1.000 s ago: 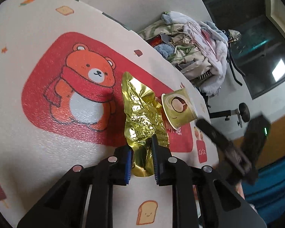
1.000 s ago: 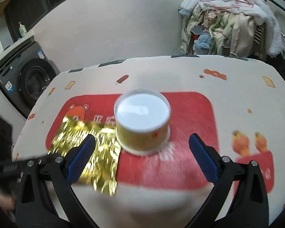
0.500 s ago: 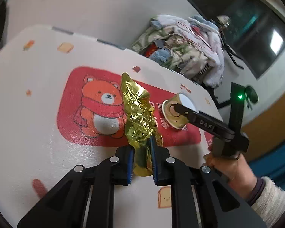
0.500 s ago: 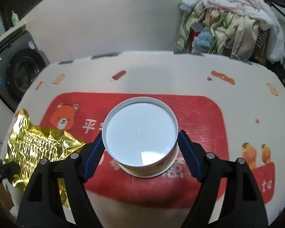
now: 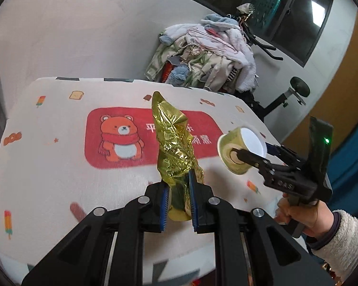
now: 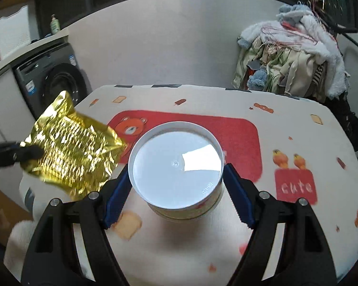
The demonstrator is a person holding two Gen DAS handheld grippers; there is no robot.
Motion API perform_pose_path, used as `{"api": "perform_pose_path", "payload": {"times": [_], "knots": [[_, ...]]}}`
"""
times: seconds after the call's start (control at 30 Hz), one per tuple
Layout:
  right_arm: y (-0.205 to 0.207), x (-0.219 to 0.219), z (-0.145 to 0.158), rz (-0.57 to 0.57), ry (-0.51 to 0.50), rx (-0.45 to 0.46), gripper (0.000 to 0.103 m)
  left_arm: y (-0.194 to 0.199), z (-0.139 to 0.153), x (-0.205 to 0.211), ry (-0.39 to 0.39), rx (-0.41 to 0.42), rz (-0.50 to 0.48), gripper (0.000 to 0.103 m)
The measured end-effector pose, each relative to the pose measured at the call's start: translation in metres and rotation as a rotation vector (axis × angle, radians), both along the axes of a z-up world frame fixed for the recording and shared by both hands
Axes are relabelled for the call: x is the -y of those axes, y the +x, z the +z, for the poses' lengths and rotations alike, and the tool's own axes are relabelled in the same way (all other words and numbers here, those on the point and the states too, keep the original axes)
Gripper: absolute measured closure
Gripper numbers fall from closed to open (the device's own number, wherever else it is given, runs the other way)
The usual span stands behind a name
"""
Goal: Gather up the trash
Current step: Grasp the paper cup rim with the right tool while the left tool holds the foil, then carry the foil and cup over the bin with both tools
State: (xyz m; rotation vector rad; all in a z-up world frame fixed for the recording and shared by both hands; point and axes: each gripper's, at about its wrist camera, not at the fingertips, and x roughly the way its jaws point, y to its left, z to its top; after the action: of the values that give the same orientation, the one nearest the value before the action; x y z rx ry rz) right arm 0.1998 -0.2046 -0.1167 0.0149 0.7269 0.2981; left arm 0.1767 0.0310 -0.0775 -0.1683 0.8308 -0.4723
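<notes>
From the left wrist view, the left gripper (image 5: pixel 179 197) is clenched on the bottom end of a gold foil wrapper (image 5: pixel 174 143), which stands up above the red bear mat (image 5: pixel 121 138) on the table (image 5: pixel 47 190). That foil is light, thin and crinkly, likely slippery too; a pinch low on the bunched end looks like the sound place. To the right of the mat, the right gripper (image 5: pixel 248 153) holds a paper cup (image 5: pixel 241 152) clear of the table, a hand (image 5: pixel 298 212) behind it. A second ago the cup sat on the mat; now it is lifted and the wrapper hangs higher.

Over to the right wrist view: the right gripper (image 6: pixel 176 186) has its blue pads (image 6: pixel 236 197) pressing both sides of the paper cup (image 6: pixel 176 166), white lid up, in front of the bear mat. Its jaws were wide apart a second ago and have just been closing. The cup is light and thin-walled, crushable; holding below the rim suits it. The wrapper (image 6: pixel 71 147) hangs left of the cup.
</notes>
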Motion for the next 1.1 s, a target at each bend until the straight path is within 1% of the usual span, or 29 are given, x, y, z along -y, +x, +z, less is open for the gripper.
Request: {"api": "perform_pose_path", "payload": {"times": [0.07, 0.13, 0.37, 0.53, 0.67, 0.8, 0.93, 1.0, 1.1], "knots": [[-0.023, 0.002, 0.004, 0.007, -0.007, 0.015, 0.027, -0.017, 0.001, -0.001, 0.009, -0.003, 0.002, 0.088], [-0.041, 0.004, 0.007, 0.005, 0.007, 0.018, 0.027, -0.033, -0.001, 0.0, 0.017, -0.013, -0.004, 0.088], [-0.104, 0.019, 0.009, -0.045, 0.104, 0.023, 0.027, -0.093, -0.014, 0.001, 0.046, -0.042, -0.042, 0.088], [-0.135, 0.028, 0.004, -0.093, 0.153, 0.016, 0.027, -0.13, -0.023, 0.004, 0.061, -0.048, -0.085, 0.088], [-0.154, 0.028, 0.0, -0.104, 0.148, 0.018, 0.027, -0.16, -0.034, 0.013, 0.091, -0.047, -0.137, 0.088], [-0.169, 0.027, -0.006, -0.1, 0.136, 0.01, 0.027, -0.18, -0.047, 0.02, 0.113, -0.049, -0.174, 0.088], [-0.179, 0.029, -0.013, -0.101, 0.138, -0.004, 0.027, -0.193, -0.061, 0.03, 0.185, -0.047, -0.212, 0.088], [-0.184, 0.029, -0.017, -0.102, 0.138, -0.012, 0.027, -0.199, -0.068, 0.038, 0.239, -0.034, -0.248, 0.088], [-0.187, 0.029, -0.025, -0.102, 0.14, -0.027, 0.027, -0.207, -0.076, 0.048, 0.298, -0.017, -0.3, 0.087]]}}
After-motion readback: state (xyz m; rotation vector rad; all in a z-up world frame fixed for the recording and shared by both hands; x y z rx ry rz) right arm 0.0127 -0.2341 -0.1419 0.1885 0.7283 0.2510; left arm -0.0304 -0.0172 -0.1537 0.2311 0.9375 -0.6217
